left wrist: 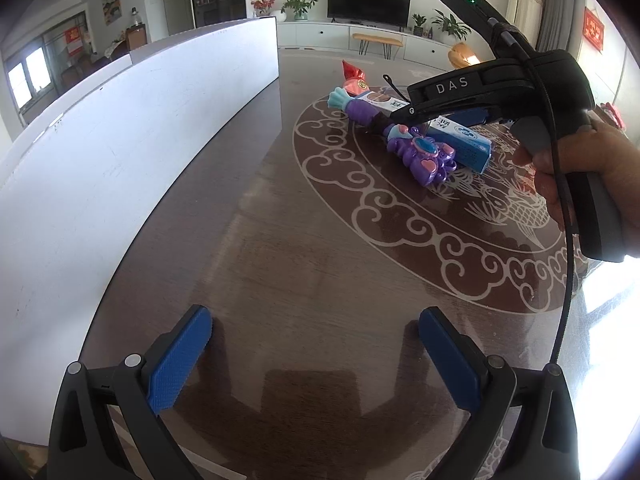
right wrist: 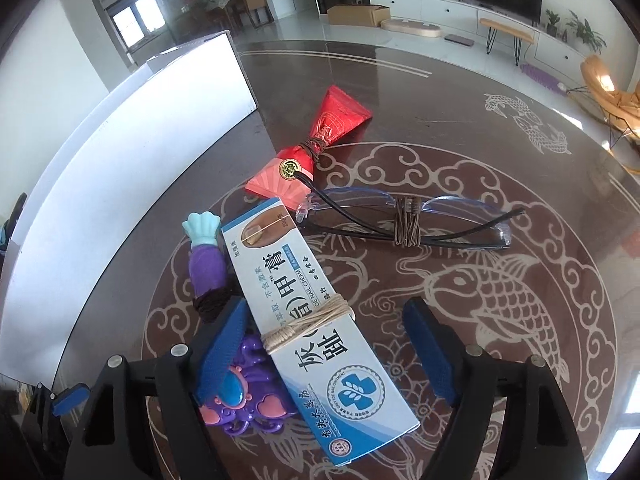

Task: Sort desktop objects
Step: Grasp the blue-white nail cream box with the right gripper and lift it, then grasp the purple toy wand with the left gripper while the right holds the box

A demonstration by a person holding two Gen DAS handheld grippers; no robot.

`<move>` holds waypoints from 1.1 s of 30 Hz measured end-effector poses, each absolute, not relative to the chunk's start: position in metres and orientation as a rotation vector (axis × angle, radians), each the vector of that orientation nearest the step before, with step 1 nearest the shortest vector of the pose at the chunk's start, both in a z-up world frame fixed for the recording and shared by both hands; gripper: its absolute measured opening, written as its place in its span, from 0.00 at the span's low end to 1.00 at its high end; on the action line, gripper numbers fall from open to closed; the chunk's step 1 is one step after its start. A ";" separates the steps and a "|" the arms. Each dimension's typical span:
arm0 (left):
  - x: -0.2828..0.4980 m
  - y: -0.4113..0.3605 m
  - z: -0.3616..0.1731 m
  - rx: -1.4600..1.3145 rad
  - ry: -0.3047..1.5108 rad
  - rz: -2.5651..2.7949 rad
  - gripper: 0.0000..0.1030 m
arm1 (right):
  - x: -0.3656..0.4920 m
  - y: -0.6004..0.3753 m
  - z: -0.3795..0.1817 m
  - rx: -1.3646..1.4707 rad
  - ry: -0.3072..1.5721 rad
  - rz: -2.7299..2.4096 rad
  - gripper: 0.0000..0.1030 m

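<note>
A white and blue nail cream box [right wrist: 316, 320] wrapped with twine lies on the dark patterned table, partly over a purple toy wand [right wrist: 224, 320]. My right gripper [right wrist: 328, 344] is open, its blue fingers straddling the box just above it. A red folding fan [right wrist: 320, 148] and a pair of glasses [right wrist: 404, 220] lie beyond. In the left wrist view the box [left wrist: 460, 140], wand [left wrist: 412, 148] and fan [left wrist: 354, 80] sit at centre right under the right gripper [left wrist: 404, 118]. My left gripper [left wrist: 316, 356] is open and empty over bare table.
A long white box wall [left wrist: 120, 140] runs along the table's left side, also in the right wrist view [right wrist: 120, 168]. The table [left wrist: 320, 260] has a pale fish and cloud pattern. My hand [left wrist: 580, 168] holds the right gripper's handle.
</note>
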State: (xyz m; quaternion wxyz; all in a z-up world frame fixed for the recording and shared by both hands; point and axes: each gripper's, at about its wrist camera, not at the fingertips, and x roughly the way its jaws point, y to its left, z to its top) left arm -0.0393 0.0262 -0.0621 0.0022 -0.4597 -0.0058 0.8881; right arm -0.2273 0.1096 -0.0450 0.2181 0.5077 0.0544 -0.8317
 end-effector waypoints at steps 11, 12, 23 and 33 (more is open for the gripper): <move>-0.037 0.027 -0.062 -1.442 -0.018 2.785 1.00 | -0.194 0.088 -0.038 1.324 0.233 -2.313 0.57; -0.037 0.027 -0.062 -1.441 -0.019 2.785 1.00 | -0.188 0.086 -0.038 1.329 0.234 -2.311 0.47; -0.035 0.028 -0.062 -1.439 -0.017 2.783 1.00 | -0.098 0.098 -0.042 1.323 0.150 -2.380 0.44; -0.033 0.027 -0.062 -1.441 -0.012 2.783 1.00 | -0.055 0.200 -0.041 1.379 -0.029 -2.672 0.44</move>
